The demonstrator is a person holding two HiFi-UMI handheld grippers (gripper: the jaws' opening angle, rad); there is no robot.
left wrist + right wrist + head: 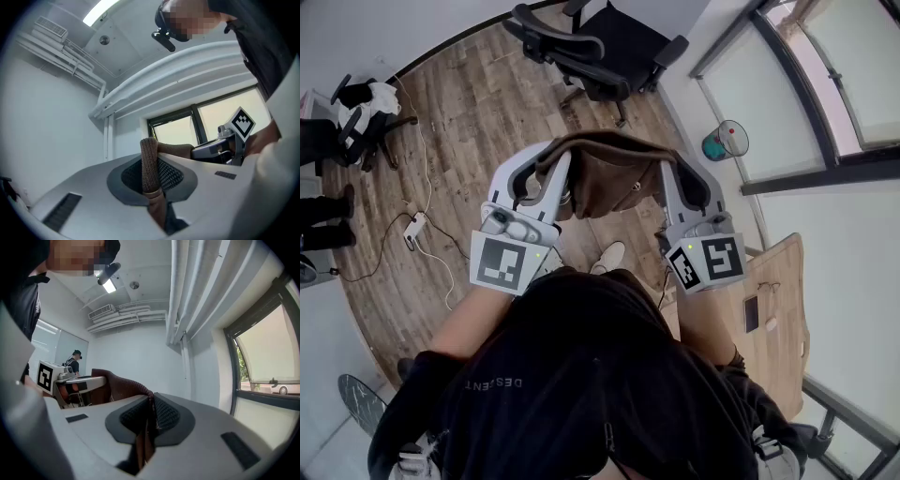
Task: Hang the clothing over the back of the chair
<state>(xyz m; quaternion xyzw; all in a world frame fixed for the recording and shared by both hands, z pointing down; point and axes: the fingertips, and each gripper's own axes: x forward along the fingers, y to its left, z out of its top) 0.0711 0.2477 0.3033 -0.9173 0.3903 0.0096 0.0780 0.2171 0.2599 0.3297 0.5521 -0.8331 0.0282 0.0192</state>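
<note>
— Stretching left to right between the two tools, the brown knit garment (pixel 609 183) is up in the air in front of the person! Its long axis runs straight across the head view, and the middle sags down in soft folds.

— And the grips?

— The left gripper (pixel 551 161) has its jaws clamped on one end. Its own view shows a ribbed knit edge standing upright between the dark, cross-hatched pads (pixel 171 174), with a smoother tan band just beneath it.

— The other side?

— The right gripper (pixel 672 167) is pinched tight on the far end. There's a thin fold of the same brown fabric squeezed between its pads, and the rest of the cloth rolls away in a rounded hump toward the left tool. Both grippers point level, away from the person.

— Where's the chair?

— It's a black office chair (pixel 614 47), padded, with curved armrests. It stands on the wood-plank floor (pixel 478 112) beyond the garment and well apart from it. The cloth hangs over the floor, not over the chair back.

— Anything else out there?

— A second dark chair (pixel 361 117) with white cloth on it sits far left. A pale wooden table (pixel 783 281) sits at the right, near the window frame.
</note>
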